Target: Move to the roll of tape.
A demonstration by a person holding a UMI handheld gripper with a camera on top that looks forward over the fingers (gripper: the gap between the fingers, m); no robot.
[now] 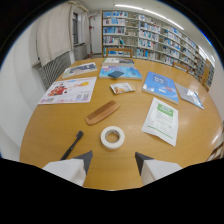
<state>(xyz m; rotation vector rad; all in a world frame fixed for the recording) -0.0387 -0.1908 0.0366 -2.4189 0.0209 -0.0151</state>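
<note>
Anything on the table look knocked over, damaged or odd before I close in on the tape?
Nothing stands out. The roll of tape lies flat just ahead of the open gripper, with a comb beyond it.

On the round wooden desk (50, 130) we see a brown wooden comb (102, 112), a black pen (73, 145) and a green-and-white paper leaflet (161, 120). Farther back lie a blue booklet (160, 85) and a white poster with red pictures (69, 90). Beyond the desk we see long bookshelves (150, 37) and a radiator (54, 67) under the window.
</note>
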